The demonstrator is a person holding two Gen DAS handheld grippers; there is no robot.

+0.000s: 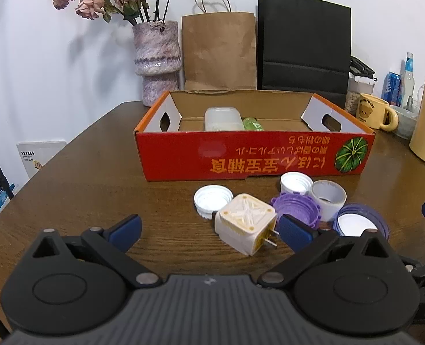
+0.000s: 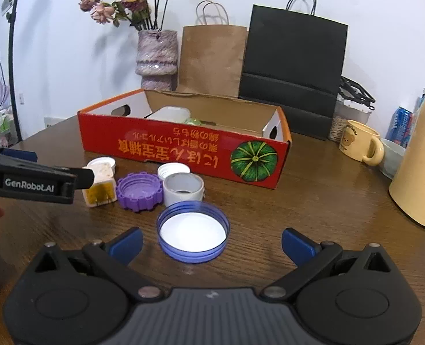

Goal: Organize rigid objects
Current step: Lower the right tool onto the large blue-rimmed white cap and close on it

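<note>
In the left wrist view, the left gripper (image 1: 209, 231) hangs low over the wooden table (image 1: 83, 178) with its jaws spread wide and nothing between them; the white plug adapter (image 1: 245, 223) lies just beside the right finger, prongs pointing toward it, though whether they touch cannot be told. Around the adapter sit a white cap (image 1: 213, 199), a purple lid (image 1: 296, 208), a second white cap (image 1: 296, 183), a grey tape roll (image 1: 329, 198) and a blue lid (image 1: 360, 222), all open side up and clustered close together. Behind them stands the red cardboard box (image 1: 241, 155), holding a translucent white container (image 1: 223, 118) and, touching its right side, something green (image 1: 252, 123) too hidden to identify. A yellow bear mug (image 1: 375, 112) stands well to the right of the box. In the right wrist view, the right gripper (image 2: 211, 245) is likewise wide open and empty, with the blue lid (image 2: 193, 234) lying on the table between and slightly ahead of its fingertips, white liner facing up. The left gripper (image 2: 80, 176) reaches in from the left edge, its tip in front of the adapter (image 2: 101, 187). The box (image 2: 183, 152) shows the same white container (image 2: 170, 114) inside.
</note>
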